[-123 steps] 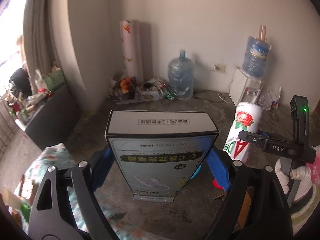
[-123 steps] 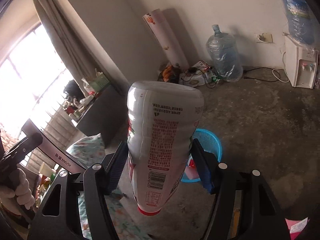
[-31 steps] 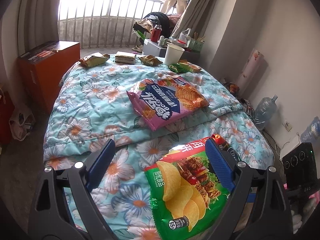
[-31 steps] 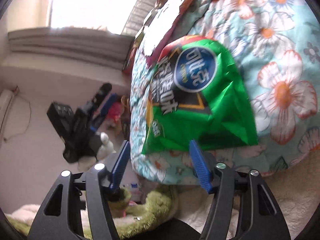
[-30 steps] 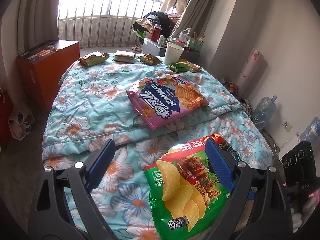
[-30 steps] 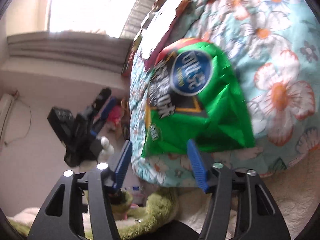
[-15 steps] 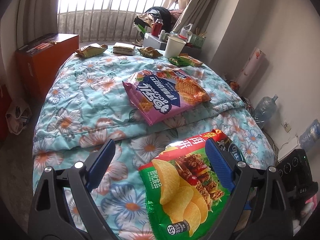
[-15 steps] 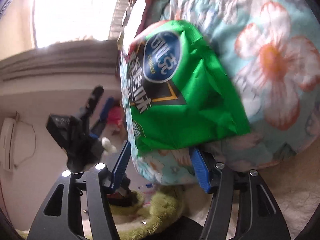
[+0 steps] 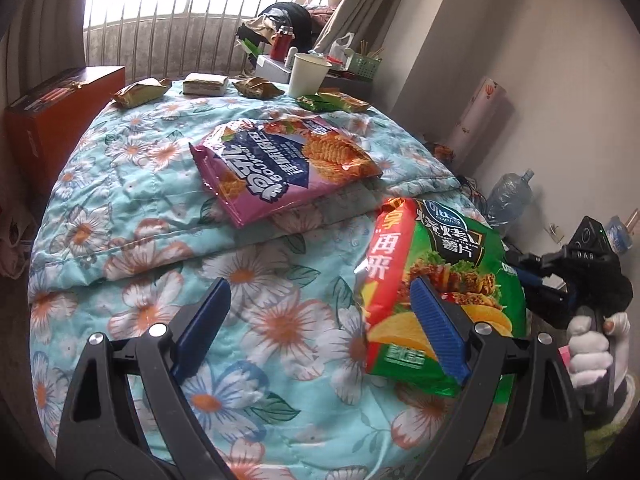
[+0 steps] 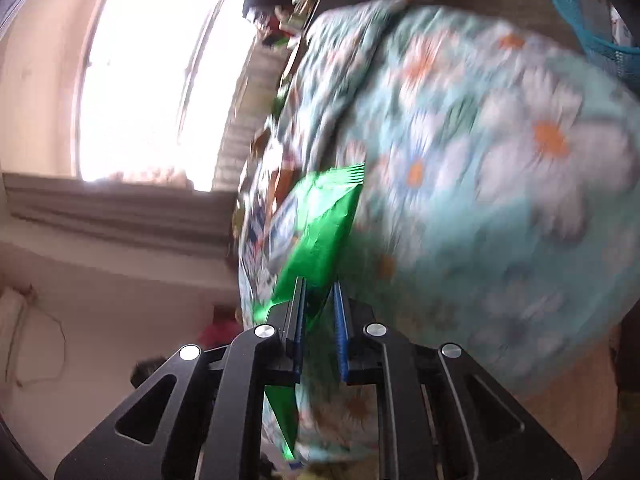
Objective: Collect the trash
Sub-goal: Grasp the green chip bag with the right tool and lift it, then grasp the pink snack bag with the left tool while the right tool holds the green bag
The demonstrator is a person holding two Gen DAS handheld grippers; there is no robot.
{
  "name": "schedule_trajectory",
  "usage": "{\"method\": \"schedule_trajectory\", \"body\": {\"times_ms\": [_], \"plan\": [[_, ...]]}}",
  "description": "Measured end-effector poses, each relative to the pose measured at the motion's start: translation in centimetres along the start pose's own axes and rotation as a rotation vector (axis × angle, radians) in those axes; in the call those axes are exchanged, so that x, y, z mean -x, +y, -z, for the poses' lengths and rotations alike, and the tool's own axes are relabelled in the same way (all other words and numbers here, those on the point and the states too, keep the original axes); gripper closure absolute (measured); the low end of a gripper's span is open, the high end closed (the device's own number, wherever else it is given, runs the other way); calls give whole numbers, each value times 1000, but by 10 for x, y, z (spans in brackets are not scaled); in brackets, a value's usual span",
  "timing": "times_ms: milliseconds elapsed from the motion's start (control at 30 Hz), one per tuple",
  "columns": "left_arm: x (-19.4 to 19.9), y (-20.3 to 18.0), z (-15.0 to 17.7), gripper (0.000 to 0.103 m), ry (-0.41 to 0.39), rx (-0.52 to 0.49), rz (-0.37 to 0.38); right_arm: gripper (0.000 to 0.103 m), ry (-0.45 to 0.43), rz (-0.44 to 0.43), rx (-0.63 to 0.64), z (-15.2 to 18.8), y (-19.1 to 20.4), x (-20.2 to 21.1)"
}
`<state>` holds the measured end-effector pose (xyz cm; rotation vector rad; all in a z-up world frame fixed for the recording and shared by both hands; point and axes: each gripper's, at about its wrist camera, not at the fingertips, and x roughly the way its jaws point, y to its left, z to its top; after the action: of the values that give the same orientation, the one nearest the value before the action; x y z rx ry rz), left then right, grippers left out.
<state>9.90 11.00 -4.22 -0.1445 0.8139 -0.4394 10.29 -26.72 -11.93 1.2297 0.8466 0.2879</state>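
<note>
Right gripper (image 10: pixel 318 320) fingers clamped on crinkly green foil chip bag (image 10: pixel 320 224), left gripper (image 9: pixel 320 328) fingers apart over quilted floral bedspread (image 9: pixel 132 216)

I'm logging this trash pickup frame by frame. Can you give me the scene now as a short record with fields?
surface: bed with floral quilt
left gripper: jaws wide open, nothing held, above the quilt
right gripper: jaws closed on the green chip bag, bag raised off the quilt
other trash on the bed: pink snack bag, paper cup, small wrappers along the far edge
bin: blue basket beyond the bed
</note>
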Motion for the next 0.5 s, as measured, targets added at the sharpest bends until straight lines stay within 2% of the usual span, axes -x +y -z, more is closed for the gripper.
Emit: {"method": "schedule_trajectory", "body": {"times_ms": [67,100,200,233,333,433,500], "plan": [[0,-5,1,16,0,-13,4,48,3,10,-35,-4,-7,4],[0,-7,2,16,-1,-18,5,44,14,22,-47,-1,-10,2],[0,-6,0,16,-3,-17,0,44,86,26,-53,20,-14,-22],[0,-4,-1,16,-6,-14,-2,44,91,32,-41,31,-11,-36],[1,-2,-10,16,-23,-20,-14,46,93,61,9,39,-2,-45],[1,-3,-22,16,-51,-51,-34,64,111,75,13,39,5,-53],[-2,-8,-31,16,-70,-91,-67,71,112,77,3,37,4,-61]]}}
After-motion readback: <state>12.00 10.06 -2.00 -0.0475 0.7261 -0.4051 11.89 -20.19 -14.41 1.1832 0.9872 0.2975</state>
